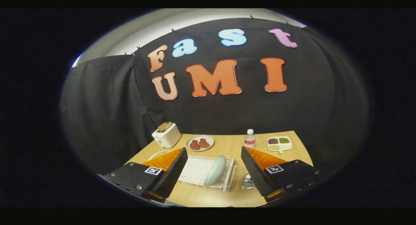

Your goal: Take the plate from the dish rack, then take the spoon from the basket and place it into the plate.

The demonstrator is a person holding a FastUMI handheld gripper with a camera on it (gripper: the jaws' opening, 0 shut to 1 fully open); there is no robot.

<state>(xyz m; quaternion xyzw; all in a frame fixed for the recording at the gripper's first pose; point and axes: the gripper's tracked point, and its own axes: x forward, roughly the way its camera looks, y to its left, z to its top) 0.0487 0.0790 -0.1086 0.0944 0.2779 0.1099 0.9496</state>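
Observation:
A pale blue-green plate (215, 170) stands on edge in a clear dish rack (229, 176) on the wooden table (227, 147). The rack lies between my two fingers, and the plate sits just ahead of them, a little right of the middle. My gripper (214, 168) hangs above the table, open, with nothing held. Beside the right finger, a small shiny metal thing (247, 181) rests on the table; it may be the basket with the spoon, but most of it is hidden by the finger.
At the back of the table stand a white toaster (166, 135) with bread, a plate with two brown pieces (200, 142), a small water bottle (249, 138) and a white divided dish (279, 143) of grains. Black cloth walls close in the booth.

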